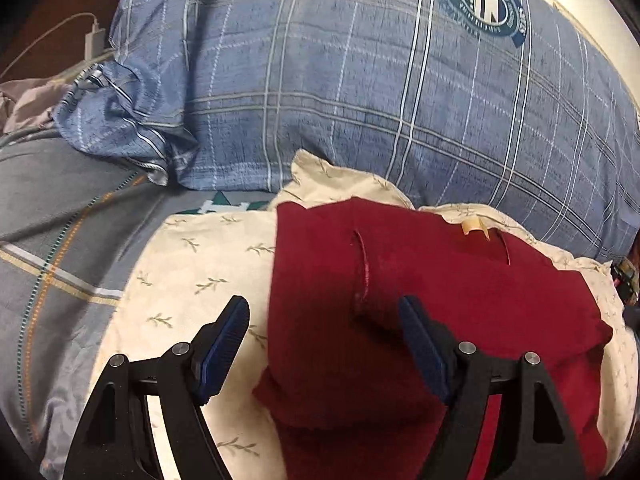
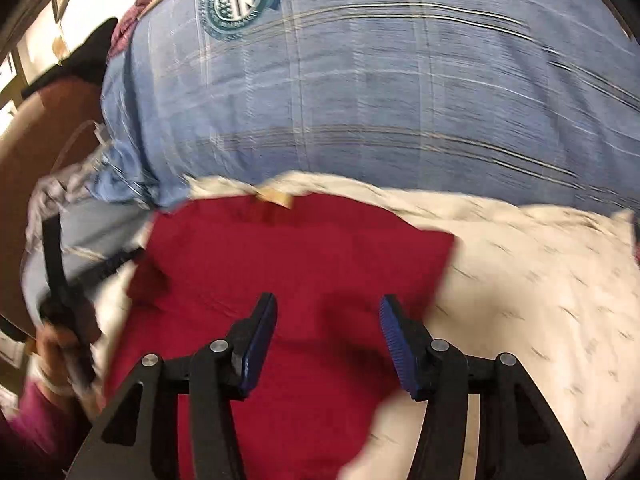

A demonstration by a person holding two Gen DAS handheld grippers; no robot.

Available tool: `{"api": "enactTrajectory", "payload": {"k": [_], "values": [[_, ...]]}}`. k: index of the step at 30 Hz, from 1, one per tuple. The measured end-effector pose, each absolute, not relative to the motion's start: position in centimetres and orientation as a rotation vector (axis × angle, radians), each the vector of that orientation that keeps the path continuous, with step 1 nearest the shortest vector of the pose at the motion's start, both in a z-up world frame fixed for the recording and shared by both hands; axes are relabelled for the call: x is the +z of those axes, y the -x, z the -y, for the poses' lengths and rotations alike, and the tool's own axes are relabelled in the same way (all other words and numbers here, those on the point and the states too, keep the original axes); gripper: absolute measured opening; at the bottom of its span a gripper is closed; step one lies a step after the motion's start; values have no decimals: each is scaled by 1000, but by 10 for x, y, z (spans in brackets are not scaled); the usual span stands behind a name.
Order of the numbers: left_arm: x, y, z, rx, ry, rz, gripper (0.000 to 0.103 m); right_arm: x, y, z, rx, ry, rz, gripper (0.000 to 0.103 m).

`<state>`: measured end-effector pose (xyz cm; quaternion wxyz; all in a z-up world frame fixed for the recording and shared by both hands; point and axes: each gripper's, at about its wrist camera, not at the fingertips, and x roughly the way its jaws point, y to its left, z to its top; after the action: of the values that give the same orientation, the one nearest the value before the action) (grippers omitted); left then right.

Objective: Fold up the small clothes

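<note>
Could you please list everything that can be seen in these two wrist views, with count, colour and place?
red garment: one, dark red, partly folded on the cream cloth
neck label: one, tan, at the garment's far edge
cream cloth: one, cream with leaf sprigs, under the garment
plaid pillow: one, blue with round crest, behind
grey bedding: one, striped, far left
charger with cable: one, white, upper left
left hand-held gripper: black, blue pads, open over the garment's left edge
right hand-held gripper: same, open over the garment

Black gripper (image 1: pixel 323 308), blue ribbed pads (image 1: pixel 224 346), silver pins
</note>
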<state>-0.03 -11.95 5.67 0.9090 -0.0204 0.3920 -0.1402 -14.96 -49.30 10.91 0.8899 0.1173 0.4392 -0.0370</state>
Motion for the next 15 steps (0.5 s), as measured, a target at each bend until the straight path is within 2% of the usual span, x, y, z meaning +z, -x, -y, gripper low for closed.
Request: {"api": "enactTrajectory", "payload": {"k": [4, 7, 9, 10, 15], "values": [[50, -9, 131, -288, 36, -823, 76, 89, 159, 495, -121, -188, -938, 56], [46, -13, 135, -285, 18, -837, 76, 73, 146, 488, -175, -58, -954, 51], [44, -15, 135, -286, 22, -838, 76, 66, 140, 485, -190, -6, -955, 35], [44, -15, 135, -290, 23, -838, 76, 64, 136, 483, -213, 29, -954, 15], [42, -13, 138, -299, 3, -846, 76, 75, 155, 496, -273, -70, -886, 8]]}}
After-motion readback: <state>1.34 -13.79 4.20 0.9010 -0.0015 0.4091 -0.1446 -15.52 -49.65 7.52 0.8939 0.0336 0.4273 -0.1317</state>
